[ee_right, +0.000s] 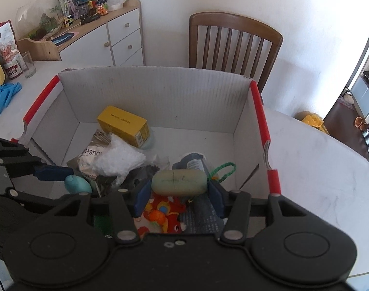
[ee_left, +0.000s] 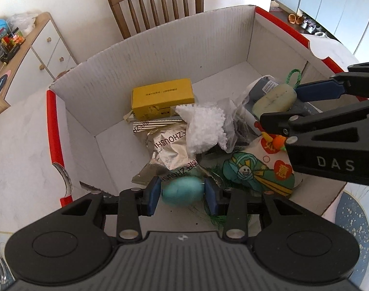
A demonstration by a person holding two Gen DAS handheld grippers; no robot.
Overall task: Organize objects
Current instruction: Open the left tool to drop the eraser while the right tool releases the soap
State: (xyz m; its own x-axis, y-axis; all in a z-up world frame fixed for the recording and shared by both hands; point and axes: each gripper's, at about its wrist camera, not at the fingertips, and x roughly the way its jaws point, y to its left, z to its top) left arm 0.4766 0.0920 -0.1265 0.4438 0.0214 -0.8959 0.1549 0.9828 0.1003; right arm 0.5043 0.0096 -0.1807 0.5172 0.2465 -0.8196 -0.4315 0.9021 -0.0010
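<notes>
A teal egg (ee_left: 182, 191) is gripped by the left tool (ee_left: 182, 195), a pale green soap bar (ee_right: 179, 180) by the right tool (ee_right: 178, 194), both over the cardboard box (ee_right: 160, 92). Ahead, a yellow carton (ee_left: 162, 99) and foil packet (ee_left: 167, 145) are crowded. Blue gloves (ee_right: 4, 94) are shown only rightward.

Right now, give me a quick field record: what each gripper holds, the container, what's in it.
left gripper: jaws shut on teal egg
right gripper: jaws shut on pale green oblong bar
container: open white cardboard box, red edge trim
box contents: yellow carton, silver foil pouch, clear bag of white pellets, printed cloth pouch
behind box: wooden chair
</notes>
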